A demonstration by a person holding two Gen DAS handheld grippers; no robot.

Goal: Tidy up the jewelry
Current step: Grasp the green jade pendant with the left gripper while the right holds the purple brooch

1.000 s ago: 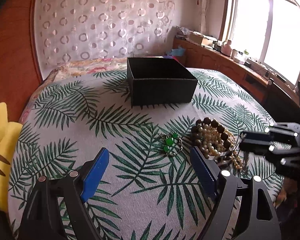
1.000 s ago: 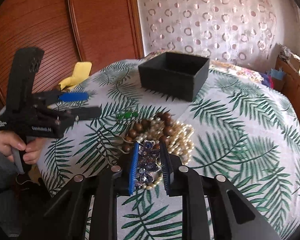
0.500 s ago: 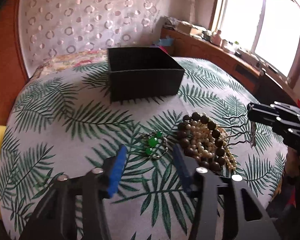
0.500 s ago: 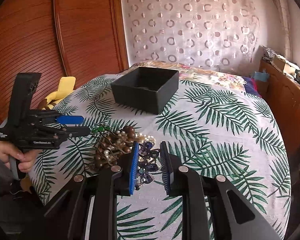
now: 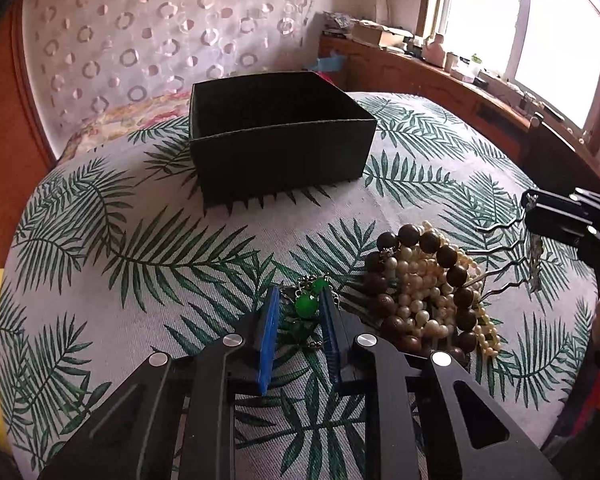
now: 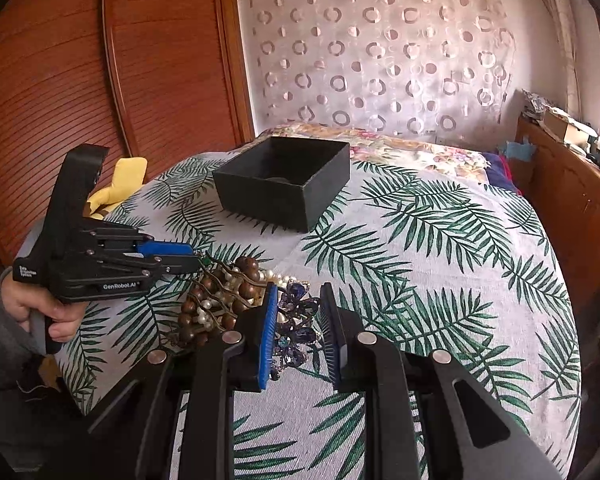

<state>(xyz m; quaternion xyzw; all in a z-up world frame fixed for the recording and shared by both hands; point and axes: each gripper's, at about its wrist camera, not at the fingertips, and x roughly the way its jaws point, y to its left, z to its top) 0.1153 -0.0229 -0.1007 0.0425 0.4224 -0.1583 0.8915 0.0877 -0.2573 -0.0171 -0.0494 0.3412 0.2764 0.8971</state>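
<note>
A palm-leaf cloth covered the round tabletop point(image 5: 112, 280), with patterned curtains and a wooden wall behind it. At the near edge, the left gripper point(image 5: 300, 312) had just been closing, and the green bead piece point(image 5: 306, 306) was seen between its blue pads, apparently pinched, though full contact could not be confirmed. Just beside it, toward the right edge, the heap of brown and pearl beads point(image 5: 424, 288) was lying. The right gripper point(image 6: 298, 320) was clamped on a purple jewelled hair comb point(image 6: 296, 320), whose wavy prongs were stretched back across the heap. Farther off, near the far edge, the open black box point(image 5: 276, 140) was standing, straight ahead of the left gripper and well apart from it. The bead piece would likely have to be carried forward over bare cloth to the box; the left hand point(image 6: 48, 312) was judged the nearer.
</note>
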